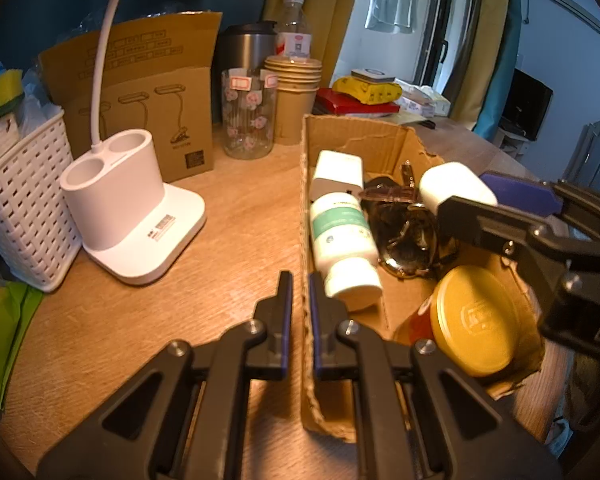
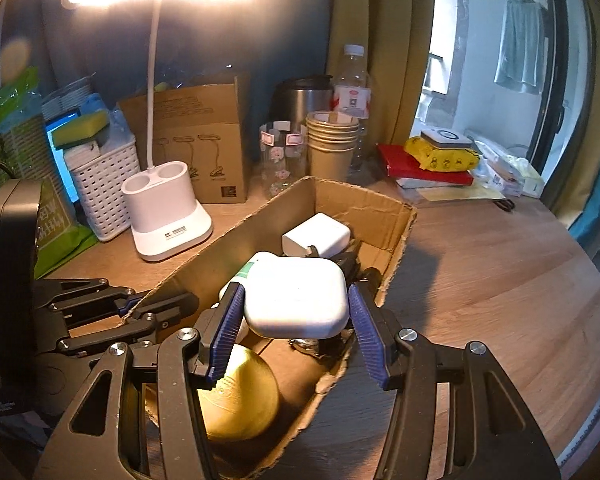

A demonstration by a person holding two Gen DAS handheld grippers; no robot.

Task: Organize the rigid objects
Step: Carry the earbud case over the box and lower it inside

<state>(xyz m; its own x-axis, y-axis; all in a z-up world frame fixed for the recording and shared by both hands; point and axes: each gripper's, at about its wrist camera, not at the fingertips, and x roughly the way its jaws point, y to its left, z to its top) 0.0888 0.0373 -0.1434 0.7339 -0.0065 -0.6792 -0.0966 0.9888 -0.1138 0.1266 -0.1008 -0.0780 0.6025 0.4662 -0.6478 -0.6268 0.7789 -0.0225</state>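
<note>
Fingers of my left gripper (image 1: 300,292) stand on both sides of the near left wall of the cardboard box (image 1: 342,136), one outside and one inside, and they pinch this wall between them. My right gripper (image 2: 296,306) is above the box, and its blue ribbed pads (image 2: 366,332) are not pressed on the white earbud case (image 2: 296,300): a small gap shows on each side of the case, so the jaws are spread and the case sits between them. Whether the case rests on the things under it, I cannot tell. From the left wrist view the same case (image 1: 456,188) shows over the right side of the box, at the tip of my right gripper (image 1: 496,204). Inside the box I see a white charger block (image 1: 336,174) at the far left, a white tube with a green label (image 1: 346,240) lying along the left wall with its cap toward me, dark sunglasses (image 1: 404,232) in the middle, and a jar with a yellow lid (image 1: 480,320) at the near right corner. The box stands on a wooden desk (image 1: 220,240). To the left of it is a white desk lamp (image 1: 128,208) with two round holes in its base, and beside this a white woven basket (image 1: 28,200). Behind the box stand a glass jar with pink flowers (image 1: 250,114) and a stack of paper cups (image 1: 294,92), close to each other.
</note>
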